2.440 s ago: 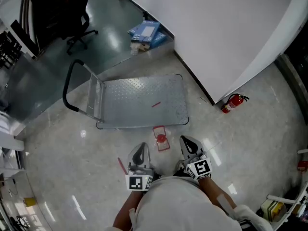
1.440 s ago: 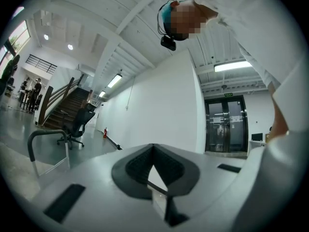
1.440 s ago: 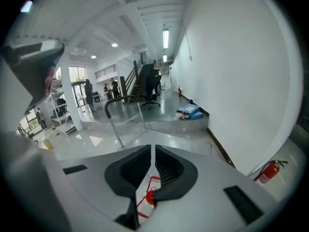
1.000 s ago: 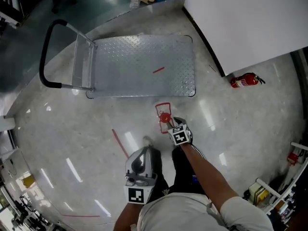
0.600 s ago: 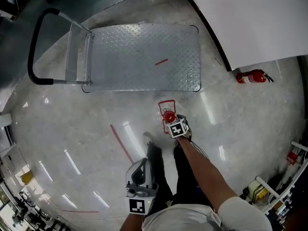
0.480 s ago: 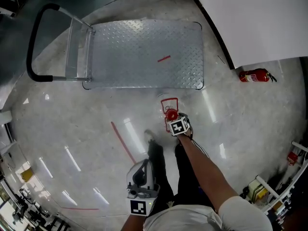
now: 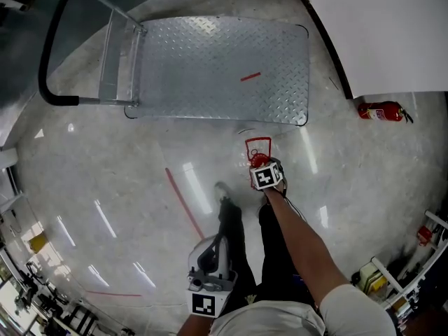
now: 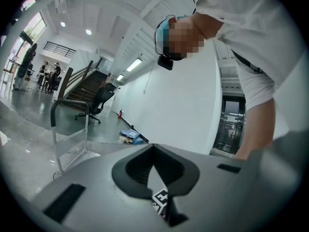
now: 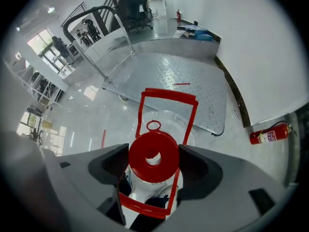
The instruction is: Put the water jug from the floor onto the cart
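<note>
Water jug (image 9: pixel 166 121), clear, round red cap (image 9: pixel 153 157) between right fingers (image 9: pixel 110 166) just opening wide, left fingers (image 8: pixel 133 170) together

Head view:
- water jug (image 7: pixel 257 158) largely covered by the marker cube of the right tool (image 9: pixel 154 159)
- only the jug's red cap and red handle frame are seen; its clear body is barely made out against the floor (image 7: pixel 126 187)
- the right tool's jaws, just opened wider with the cap between them, are hidden under that cube
- cart (image 7: pixel 210 68): wheels concealed beneath the deck
- fire extinguisher (image 7: pixel 381 110): label too small to be read
- shelving (image 7: pixel 392 292) cut off at the lower right edge

Right gripper view:
- jug neck masked by the cap

Left gripper view:
- cart deck blocked by the body of the left tool (image 8: pixel 154 149); only 1 handle is shown
- distant figures (image 8: pixel 48 74) too small to be told apart
</note>
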Motion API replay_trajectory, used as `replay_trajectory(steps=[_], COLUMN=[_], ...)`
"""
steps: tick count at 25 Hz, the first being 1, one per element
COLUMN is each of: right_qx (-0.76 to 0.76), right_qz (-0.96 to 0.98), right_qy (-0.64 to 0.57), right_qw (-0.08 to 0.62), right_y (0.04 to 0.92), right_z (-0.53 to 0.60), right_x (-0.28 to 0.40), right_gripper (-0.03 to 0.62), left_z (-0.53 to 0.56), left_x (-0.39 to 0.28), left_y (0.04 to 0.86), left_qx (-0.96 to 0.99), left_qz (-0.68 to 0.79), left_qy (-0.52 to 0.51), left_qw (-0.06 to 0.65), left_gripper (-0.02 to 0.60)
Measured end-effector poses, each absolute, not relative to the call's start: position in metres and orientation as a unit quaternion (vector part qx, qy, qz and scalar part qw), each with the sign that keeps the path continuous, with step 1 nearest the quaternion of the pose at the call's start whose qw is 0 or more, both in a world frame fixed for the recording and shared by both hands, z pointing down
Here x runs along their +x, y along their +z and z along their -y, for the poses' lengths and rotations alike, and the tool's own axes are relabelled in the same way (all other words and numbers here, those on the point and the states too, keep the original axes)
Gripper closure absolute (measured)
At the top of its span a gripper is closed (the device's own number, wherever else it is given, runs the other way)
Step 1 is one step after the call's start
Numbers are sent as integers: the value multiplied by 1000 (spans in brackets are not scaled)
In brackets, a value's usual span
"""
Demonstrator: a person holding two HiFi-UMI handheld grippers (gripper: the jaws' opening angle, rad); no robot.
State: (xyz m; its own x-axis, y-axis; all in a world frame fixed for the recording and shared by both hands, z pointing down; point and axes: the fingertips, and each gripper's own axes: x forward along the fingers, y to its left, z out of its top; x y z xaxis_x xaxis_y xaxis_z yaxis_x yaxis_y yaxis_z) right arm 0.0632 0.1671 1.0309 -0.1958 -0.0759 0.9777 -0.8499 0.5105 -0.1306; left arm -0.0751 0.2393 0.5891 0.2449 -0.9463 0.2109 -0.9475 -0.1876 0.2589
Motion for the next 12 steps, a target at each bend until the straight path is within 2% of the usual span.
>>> replay_trajectory(steps=[12], right_qx=[354], right_qz=[681], right_qy=[344], right_qw=[541], right_y=[1039], right_z=[-167], right_x=[63], right_gripper=[287], left_z=[-245], left_x=[-91], left_y=[599], left_qx=[765], left_qz=[620], left_qy=[6], left_qw=[173], left_gripper=[578])
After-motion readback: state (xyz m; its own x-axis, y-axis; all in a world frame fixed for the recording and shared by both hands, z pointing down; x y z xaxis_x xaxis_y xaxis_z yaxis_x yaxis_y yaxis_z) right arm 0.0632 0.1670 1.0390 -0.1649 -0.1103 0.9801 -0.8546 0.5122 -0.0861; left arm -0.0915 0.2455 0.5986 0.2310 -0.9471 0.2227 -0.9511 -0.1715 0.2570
